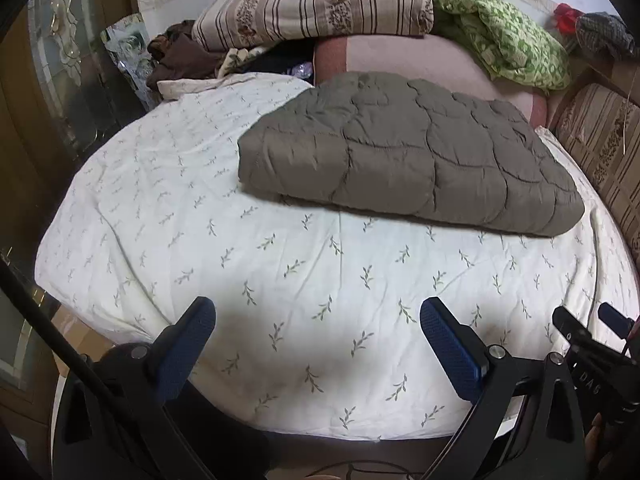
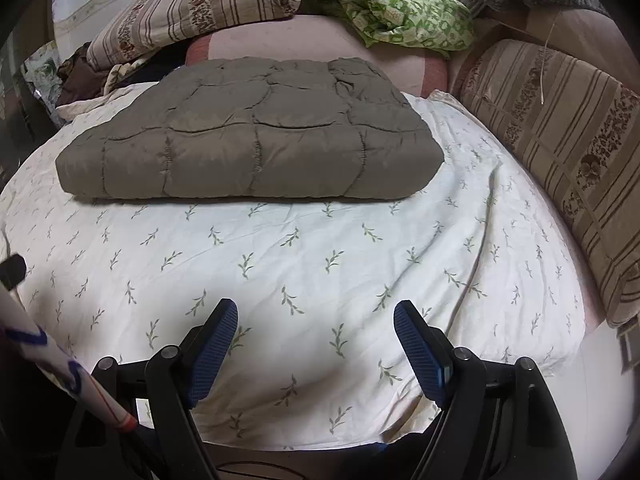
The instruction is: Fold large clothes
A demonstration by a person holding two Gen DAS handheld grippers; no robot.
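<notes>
A folded grey-brown quilted padded garment [image 1: 404, 156] [image 2: 256, 144] lies flat on the far part of the bed's cream leaf-print sheet [image 1: 248, 280] [image 2: 320, 248]. Left tongs [image 1: 316, 320] and right tongs [image 2: 316, 320] hover near, both spread wide, grasping nothing, well apart from the garment.

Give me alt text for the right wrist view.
A folded grey-brown quilted garment lies flat on a leaf-print sheet. The right tongs hover open and empty at the near edge; striped cushions line the right side.
</notes>
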